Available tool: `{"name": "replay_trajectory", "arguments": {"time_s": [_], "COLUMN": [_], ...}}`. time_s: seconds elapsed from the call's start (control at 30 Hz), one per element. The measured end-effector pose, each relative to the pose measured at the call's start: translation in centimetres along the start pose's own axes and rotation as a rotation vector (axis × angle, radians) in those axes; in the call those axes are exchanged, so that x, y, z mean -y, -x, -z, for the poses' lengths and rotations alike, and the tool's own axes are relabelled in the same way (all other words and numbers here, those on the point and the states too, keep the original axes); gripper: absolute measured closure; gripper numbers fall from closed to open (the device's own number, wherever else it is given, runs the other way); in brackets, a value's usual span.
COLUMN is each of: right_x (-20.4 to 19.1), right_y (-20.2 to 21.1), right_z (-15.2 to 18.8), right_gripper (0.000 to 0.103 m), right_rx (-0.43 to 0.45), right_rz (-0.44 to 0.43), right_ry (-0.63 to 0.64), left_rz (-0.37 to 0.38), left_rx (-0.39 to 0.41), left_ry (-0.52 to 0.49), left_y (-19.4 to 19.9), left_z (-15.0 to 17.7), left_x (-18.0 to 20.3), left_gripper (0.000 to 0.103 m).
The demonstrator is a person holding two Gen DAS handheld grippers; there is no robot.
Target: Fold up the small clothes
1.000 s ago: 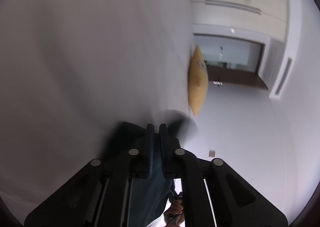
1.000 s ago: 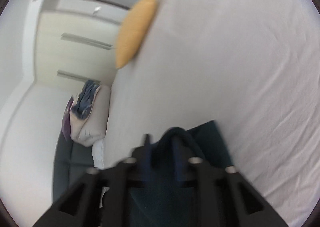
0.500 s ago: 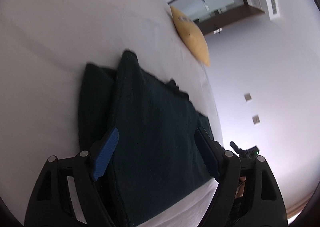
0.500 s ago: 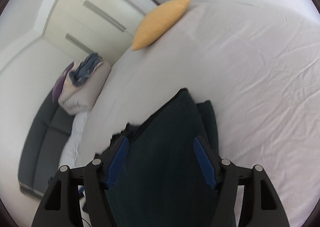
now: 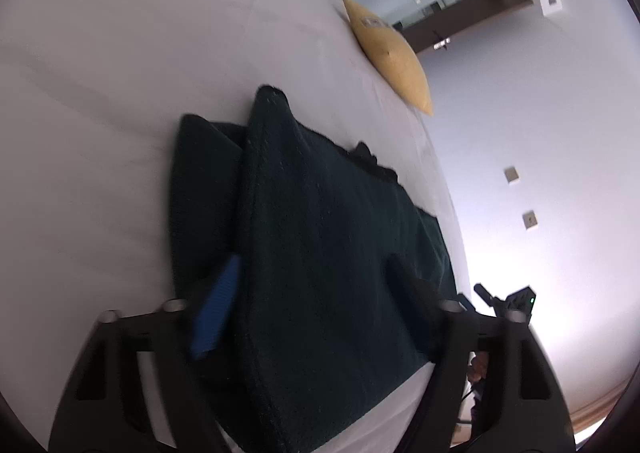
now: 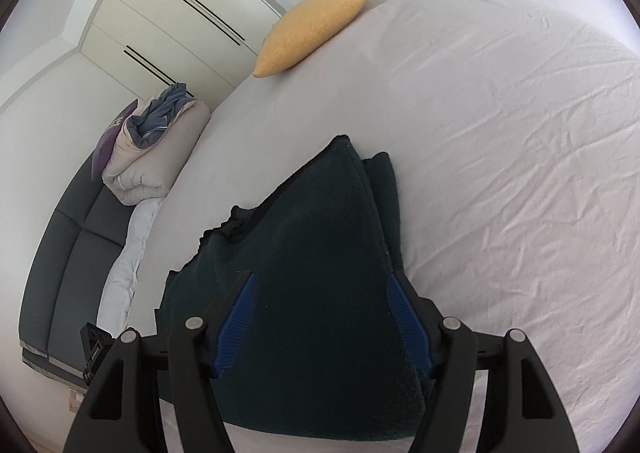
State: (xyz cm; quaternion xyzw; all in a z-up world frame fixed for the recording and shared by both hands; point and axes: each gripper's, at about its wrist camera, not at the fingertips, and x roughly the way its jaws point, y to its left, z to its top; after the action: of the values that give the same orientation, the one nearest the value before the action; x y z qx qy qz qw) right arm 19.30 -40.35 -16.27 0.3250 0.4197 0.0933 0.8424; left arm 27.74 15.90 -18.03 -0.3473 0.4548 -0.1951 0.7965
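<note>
So both claws have let go: the left gripper (image 5: 312,293) and right gripper (image 6: 324,317) are spread wide now, when a second ago they were pinched shut on the dark green garment (image 6: 320,253). It lies folded over itself on the white bed (image 6: 500,133), so this fold looks done.

The dark green knitted garment (image 6: 320,273) lies folded flat on the white bed sheet (image 6: 500,133); one layer overlaps another.
</note>
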Motion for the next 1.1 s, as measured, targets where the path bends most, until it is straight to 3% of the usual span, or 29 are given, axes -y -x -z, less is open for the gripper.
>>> {"name": "replay_trajectory", "arguments": {"time_s": [0.03, 0.1, 0.17, 0.33, 0.43, 0.5, 0.53, 0.63, 0.83, 1.1], "right_x": [-0.2, -0.3, -0.5, -0.7, -1.0, -1.2, -1.2, -1.2, -1.3, -1.1], "right_y": [-0.3, -0.5, -0.9, -1.1, -1.2, -1.2, -1.1, -1.2, -0.4, -0.1], "right_z": [0.0, 0.1, 0.2, 0.6, 0.8, 0.9, 1.0, 1.4, 1.9, 1.9], "right_gripper": [0.032, 0.033, 0.034, 0.044, 0.058, 0.073, 0.074, 0.076, 0.076, 0.073], "right_rx": [-0.001, -0.011, -0.022, -0.036, -0.047, -0.057, -0.060, -0.074, -0.059, -0.058], "right_rz": [0.011, 0.031, 0.063, 0.083, 0.102, 0.107, 0.114, 0.120, 0.128, 0.123], "right_ry": [0.008, 0.030, 0.054, 0.079, 0.107, 0.120, 0.128, 0.142, 0.149, 0.155], "left_rz": [-0.004, -0.023, -0.036, -0.028, -0.033, -0.043, -0.052, -0.062, -0.055, -0.042], "left_rx": [-0.009, -0.022, -0.025, 0.006, 0.034, 0.065, 0.079, 0.076, 0.114, 0.111], "left_ry": [-0.005, -0.026, -0.047, -0.055, -0.046, -0.020, 0.006, 0.035, -0.037, 0.019], "left_y": [-0.3, -0.8, -0.9, 1.9, 3.1, 4.6, 5.1, 4.8, 5.7, 5.9], "left_z": [0.0, 0.1, 0.3, 1.7, 2.5, 3.5, 4.1, 5.5, 6.0, 6.9], "left_x": [0.1, 0.4, 0.7, 0.3, 0.0, -1.0, -1.9, -3.5, -1.7, -3.3], "left_gripper": [0.075, 0.081, 0.094, 0.096, 0.097, 0.097, 0.097, 0.097, 0.097, 0.097]}}
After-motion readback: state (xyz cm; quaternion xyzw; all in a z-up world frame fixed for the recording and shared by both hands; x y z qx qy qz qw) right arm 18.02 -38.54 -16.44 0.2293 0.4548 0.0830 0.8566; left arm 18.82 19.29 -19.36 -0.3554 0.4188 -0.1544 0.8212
